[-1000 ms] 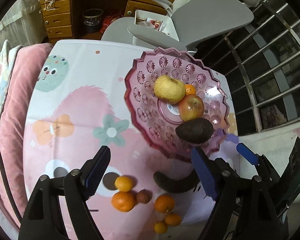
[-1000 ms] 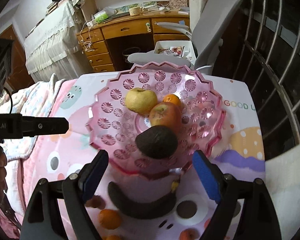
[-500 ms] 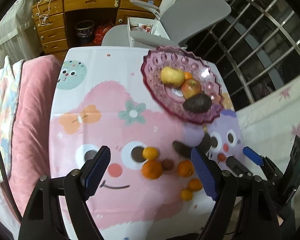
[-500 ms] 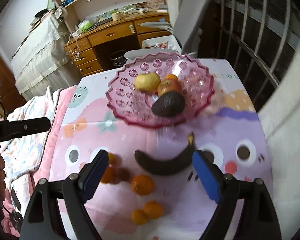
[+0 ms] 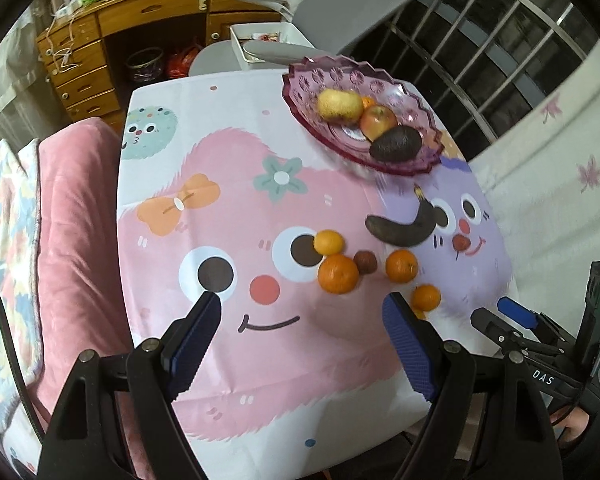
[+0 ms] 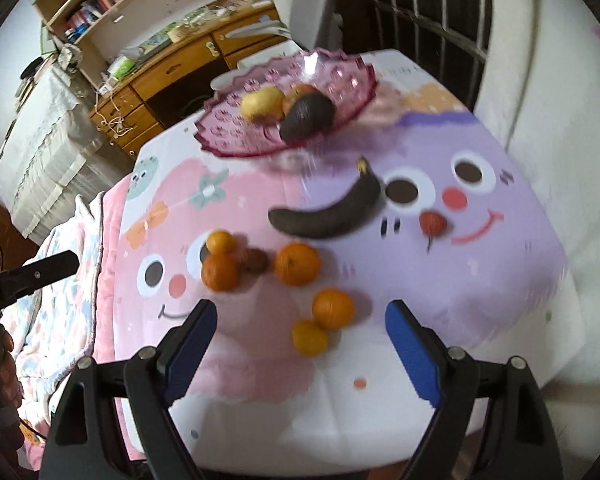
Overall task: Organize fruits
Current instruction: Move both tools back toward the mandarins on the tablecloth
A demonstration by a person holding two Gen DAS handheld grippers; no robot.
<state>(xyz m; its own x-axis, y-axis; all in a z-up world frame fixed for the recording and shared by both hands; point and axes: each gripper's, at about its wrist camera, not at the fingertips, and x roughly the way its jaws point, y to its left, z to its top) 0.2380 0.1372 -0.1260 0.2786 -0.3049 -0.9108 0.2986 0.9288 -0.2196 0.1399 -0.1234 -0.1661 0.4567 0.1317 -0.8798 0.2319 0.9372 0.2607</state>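
Sitting at the far right corner of the bench (image 5: pixel 228 120) is a pink glass bowl (image 5: pixel 416 92), and it's the only container in play. Inside it: a yellow pear (image 5: pixel 339 104), a red-yellow apple (image 5: pixel 377 121) right next to it, a dark avocado (image 5: pixel 396 143) at the near edge touching the apple, and a small orange (image 5: pixel 367 101) peeking out behind the pear and apple.

Everything else is loose on the cartoon tablecloth. A very dark banana (image 5: pixel 408 226) lies just in front of the bowl, and a small red fruit (image 5: pixel 461 243) with a stem sits off to its right. Nearer the camera there's a cluster of oranges (image 5: pixel 337 273) with one small brownish fruit (image 5: pixel 365 261) tucked among them, plus two more oranges (image 6: pixel 332 308) closest to the bench edge, touching each other.

Left gripper (image 5: pixel 300 324) hangs over the near side of the bench, jaws spread wide, nothing between them. Right gripper (image 6: pixel 300 336) is the same deal: wide apart, empty, with that nearest orange pair sitting between its fingers in its own view but not touched. The right view is a bit blurry.
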